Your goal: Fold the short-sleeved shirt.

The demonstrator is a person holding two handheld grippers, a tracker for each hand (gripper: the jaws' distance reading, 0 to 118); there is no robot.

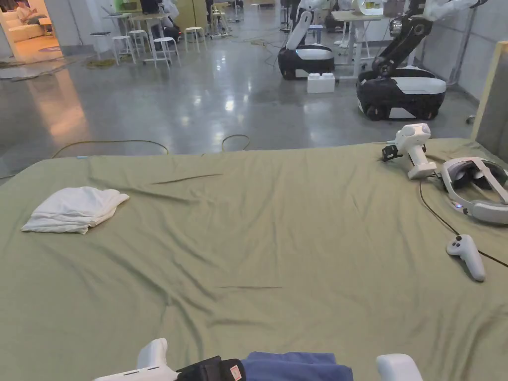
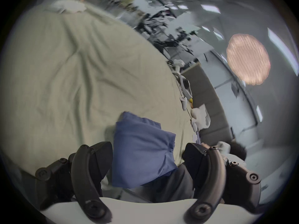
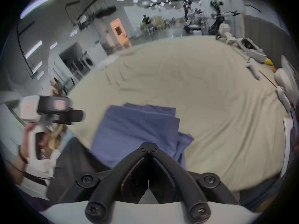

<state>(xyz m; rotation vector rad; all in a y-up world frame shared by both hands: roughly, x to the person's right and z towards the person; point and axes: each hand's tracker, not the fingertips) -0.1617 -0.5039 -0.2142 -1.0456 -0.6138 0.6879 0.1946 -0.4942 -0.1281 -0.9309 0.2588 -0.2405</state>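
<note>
Lying folded at the bottom centre of the head view, your blue shirt [image 1: 296, 366] rests on the green sheet [image 1: 278, 233]. Your left gripper [image 2: 148, 153] has its 2 jaws spread wide; your right gripper [image 3: 148, 144] has jaws closed together, empty.

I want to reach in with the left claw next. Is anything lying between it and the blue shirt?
Nothing visible does. The left claw is open, its jaws spread to either side of the folded blue shirt, with nothing lying between them and the cloth. The shirt rests on the green sheet.
</note>
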